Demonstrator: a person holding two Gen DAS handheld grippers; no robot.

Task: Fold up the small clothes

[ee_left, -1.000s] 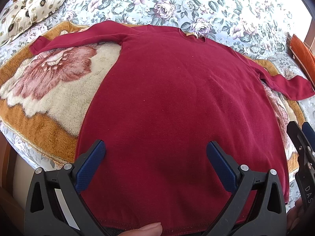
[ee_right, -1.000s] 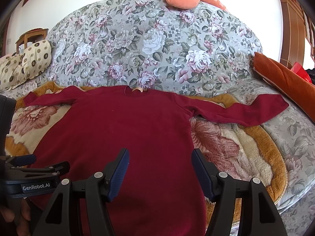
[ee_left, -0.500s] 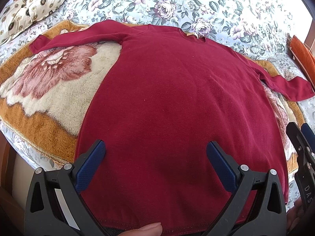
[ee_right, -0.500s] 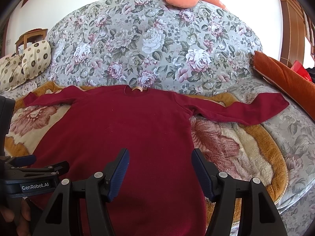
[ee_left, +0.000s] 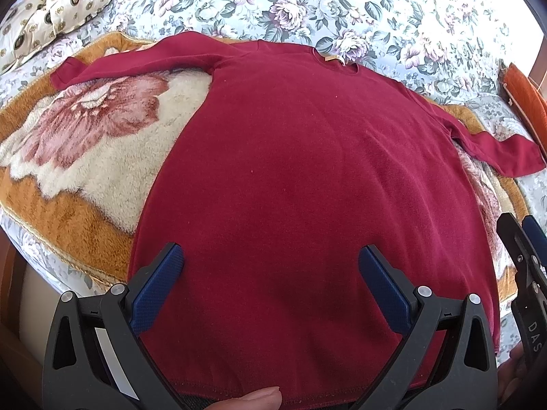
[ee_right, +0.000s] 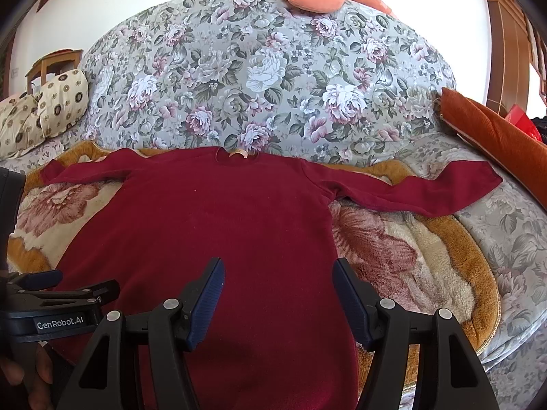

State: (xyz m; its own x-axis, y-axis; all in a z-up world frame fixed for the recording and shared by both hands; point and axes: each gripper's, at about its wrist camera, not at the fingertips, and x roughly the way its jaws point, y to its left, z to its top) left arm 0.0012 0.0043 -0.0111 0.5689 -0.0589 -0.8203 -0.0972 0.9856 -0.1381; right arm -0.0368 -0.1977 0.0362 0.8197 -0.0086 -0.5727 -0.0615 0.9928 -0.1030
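Soft, light red top [ee_left: 307, 188] lies flat on the blanket [ee_left: 85, 157]; both wide, empty claws [ee_left: 270, 290] [ee_right: 278, 299] should probably pinch its near hem.

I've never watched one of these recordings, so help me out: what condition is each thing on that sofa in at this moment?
Red top: spread flat, unfolded, both sleeves stretched out sideways.
Fleece blanket: laid out under the top.
Left hand-held gripper: open, holding nothing, over the hem.
Right hand-held gripper: open, holding nothing, over the top.
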